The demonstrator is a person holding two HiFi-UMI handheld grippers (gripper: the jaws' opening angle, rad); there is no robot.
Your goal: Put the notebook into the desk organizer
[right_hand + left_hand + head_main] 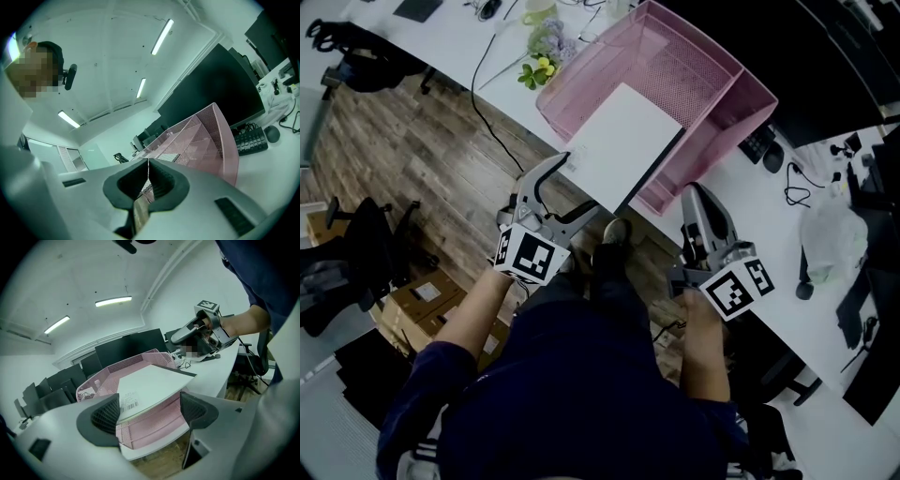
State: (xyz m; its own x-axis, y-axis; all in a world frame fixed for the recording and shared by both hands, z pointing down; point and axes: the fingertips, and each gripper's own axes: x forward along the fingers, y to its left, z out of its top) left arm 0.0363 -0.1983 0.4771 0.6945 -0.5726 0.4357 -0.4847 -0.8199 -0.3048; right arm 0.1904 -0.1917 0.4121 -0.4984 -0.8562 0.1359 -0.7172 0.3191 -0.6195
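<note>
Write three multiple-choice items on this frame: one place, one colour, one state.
1. Where is the notebook?
A. Beneath the organizer
B. Lying on top of the organizer, over its front rim
C. Standing upright behind the organizer

2. What colour is the organizer?
A. Blue
B. Black
C. Pink

3. How do the left gripper's jaws stand?
A. Wide apart
B. Shut tight, pads touching
C. Clamped on a pen

Answers:
1 B: the head view shows the white notebook flat across the front of the mesh tray.
2 C: the mesh walls are pink in all three views.
3 A: the left gripper view shows a broad gap between the two pads.
</note>
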